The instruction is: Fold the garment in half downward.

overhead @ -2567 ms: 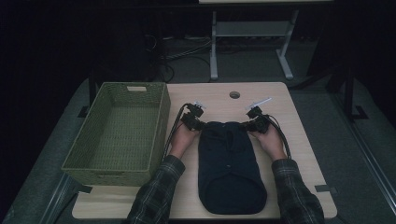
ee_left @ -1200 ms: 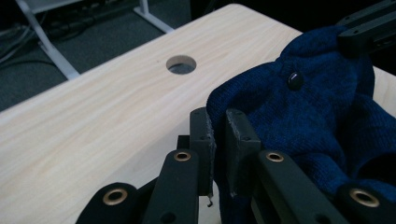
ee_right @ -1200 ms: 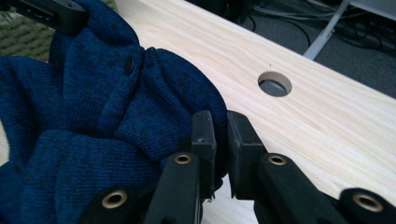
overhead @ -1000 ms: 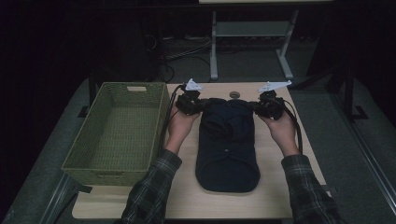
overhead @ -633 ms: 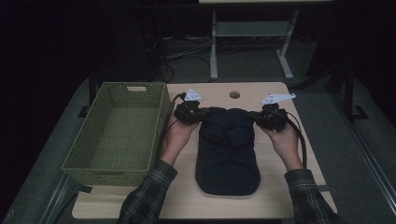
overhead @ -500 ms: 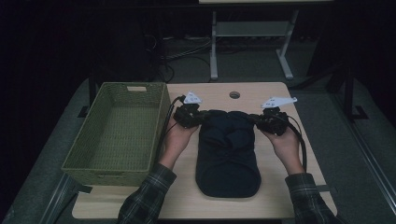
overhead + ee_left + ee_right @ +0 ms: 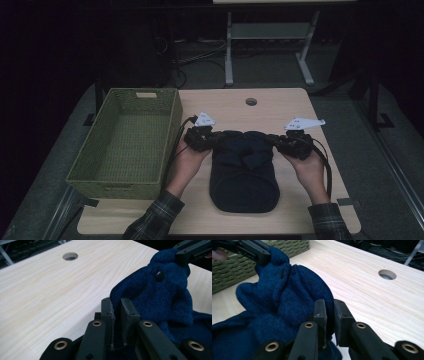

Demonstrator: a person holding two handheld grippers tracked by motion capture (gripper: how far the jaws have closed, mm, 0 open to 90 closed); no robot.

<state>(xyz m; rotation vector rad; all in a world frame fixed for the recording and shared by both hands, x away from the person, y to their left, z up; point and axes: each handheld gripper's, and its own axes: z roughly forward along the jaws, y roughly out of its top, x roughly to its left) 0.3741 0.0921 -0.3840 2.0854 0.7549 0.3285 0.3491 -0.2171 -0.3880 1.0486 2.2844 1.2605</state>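
A dark blue knitted garment (image 7: 244, 170) lies folded on the wooden table (image 7: 235, 105), its far edge lifted and bunched. My left gripper (image 7: 211, 139) is shut on that edge's left corner; in the left gripper view the blue knit (image 7: 155, 295) is pinched between the pads of my left gripper (image 7: 117, 306), with a small dark button showing. My right gripper (image 7: 276, 141) is shut on the right corner, and the right gripper view shows the garment (image 7: 294, 297) clamped in my right gripper (image 7: 329, 308). Each gripper view shows the other gripper's jaw at the top edge.
A green woven basket (image 7: 125, 142) stands empty on the table's left side, close to my left hand. A round cable hole (image 7: 251, 101) sits near the far edge. Behind the table are a desk frame and cables on the dark floor.
Both grippers have drawn the garment's far edge toward the person and slightly down, folding it over the rest. The garment now looks shorter.
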